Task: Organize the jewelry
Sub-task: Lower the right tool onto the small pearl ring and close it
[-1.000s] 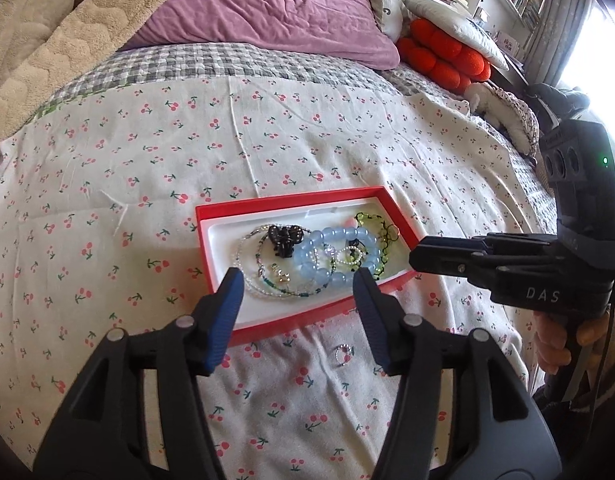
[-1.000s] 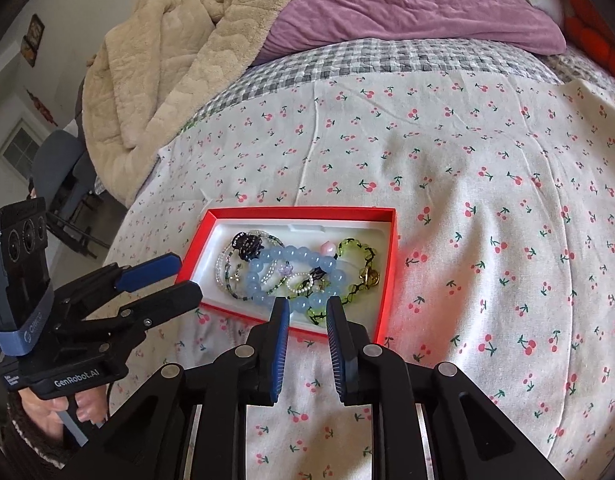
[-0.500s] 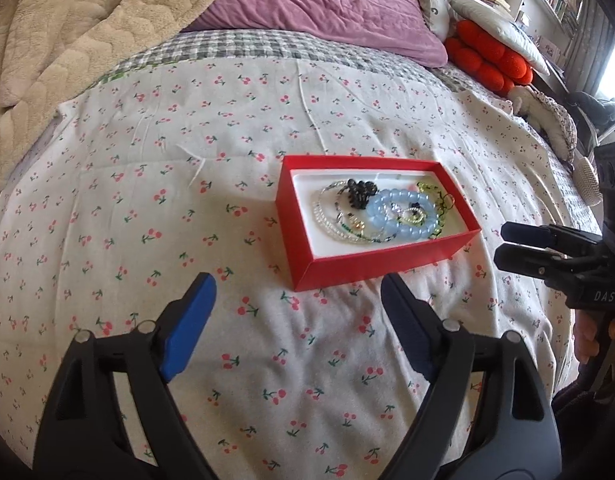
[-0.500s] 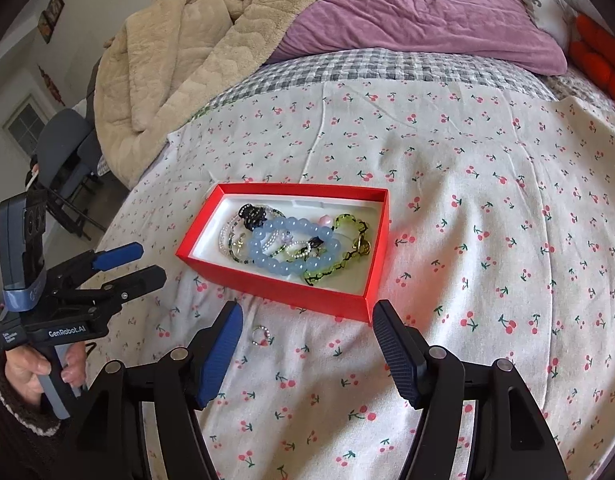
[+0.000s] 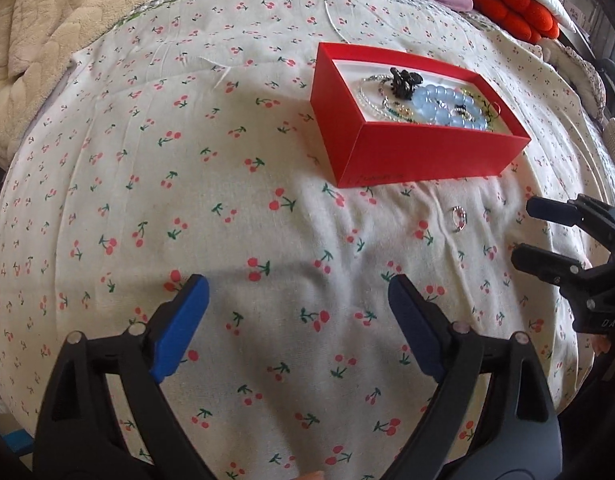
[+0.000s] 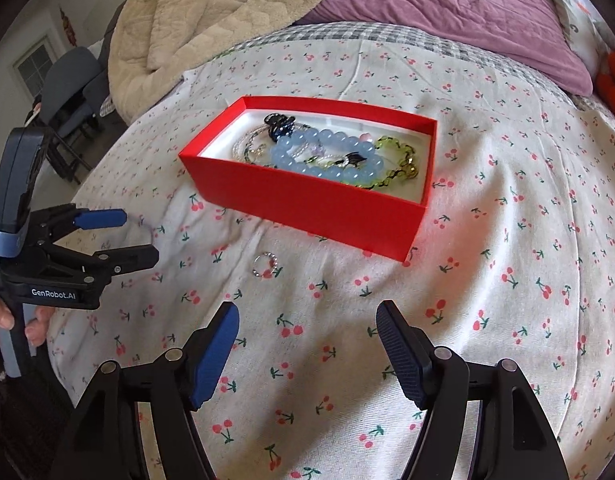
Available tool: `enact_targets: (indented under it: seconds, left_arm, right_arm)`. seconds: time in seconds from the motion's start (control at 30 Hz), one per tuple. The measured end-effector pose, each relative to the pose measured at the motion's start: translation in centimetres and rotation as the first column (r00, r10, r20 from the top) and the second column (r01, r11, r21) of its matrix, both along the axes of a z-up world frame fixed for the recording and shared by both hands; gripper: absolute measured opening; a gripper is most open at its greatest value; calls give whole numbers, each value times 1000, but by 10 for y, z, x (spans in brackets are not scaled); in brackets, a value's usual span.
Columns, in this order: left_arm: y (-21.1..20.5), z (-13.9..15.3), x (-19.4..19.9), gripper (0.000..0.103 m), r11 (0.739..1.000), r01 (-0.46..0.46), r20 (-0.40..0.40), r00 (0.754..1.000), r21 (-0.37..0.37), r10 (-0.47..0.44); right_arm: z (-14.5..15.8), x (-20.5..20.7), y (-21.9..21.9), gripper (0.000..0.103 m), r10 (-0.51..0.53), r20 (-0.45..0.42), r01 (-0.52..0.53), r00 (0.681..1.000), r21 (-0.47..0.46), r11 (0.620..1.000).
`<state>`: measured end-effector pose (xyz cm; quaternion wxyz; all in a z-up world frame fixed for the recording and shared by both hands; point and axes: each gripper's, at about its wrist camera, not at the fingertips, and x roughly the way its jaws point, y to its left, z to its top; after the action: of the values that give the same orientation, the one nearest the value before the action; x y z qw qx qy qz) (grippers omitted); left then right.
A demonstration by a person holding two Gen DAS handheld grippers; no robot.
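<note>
A bed covered by a white cotton sheet printed with small red cherries (image 5: 187,200) is seen below both tools, with a beige fleece blanket (image 6: 211,12) and a purple quilt (image 6: 459,4) heaped beyond it; a grey chair (image 6: 71,80) and a pale door are shown only by the right wrist view, orange-red round cushions (image 5: 515,4) chiefly by the left. Ahead of both tools an open red rectangular cardboard box (image 6: 307,200) with a white lining is set on the sheet, and in it a pale blue bead bracelet (image 6: 327,152), a yellow-green beaded strand (image 6: 395,160), a black clasp-like piece (image 6: 279,124) and clear bead strands are piled together. A small silver beaded ring (image 6: 266,265) is left on the sheet outside the box, just ahead of the right gripper (image 6: 307,352) and ahead and to the right of the left gripper (image 5: 295,320). Both grippers are spreading, jaws wide, nothing between them
</note>
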<state>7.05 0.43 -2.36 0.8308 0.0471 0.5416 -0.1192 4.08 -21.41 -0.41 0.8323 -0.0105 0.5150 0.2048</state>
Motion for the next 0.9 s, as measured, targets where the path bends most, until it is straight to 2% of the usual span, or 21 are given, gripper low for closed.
enact_targets:
  seconds: [0.4,0.47,0.53,0.67,0.73,0.9]
  left_arm:
    - [-12,-4,-1,91,998,64,-40,997,14,-63]
    - [-13,-4,0,91,998,67,-45,997,14,-67]
    - [-13,-4,0,91,997,71,-48,996,10,-70]
    - [-12,-4,0,91,997,76,-51,996,0,-76]
    - [-11,-4,-1,91,997,75,-53,996,-5,-75]
    - [-11,-2,-1,91,997,74,-52,996,-12,-75]
  right_arm:
    - [-21,13,36,72,77,13,-76,997,-60,995]
    - [-22,16,40,69,80,24,-78,997,-67,995]
    - [-24,18,44,55,86,29,-84,996,-81,993]
    - [-26,20,50,42,106,38,-102,994,-102,990]
    - [-26,20,52,30,114,38,-109,993,-103,989]
    - [-26,21,53,18,118,29,-115,993,-96,989]
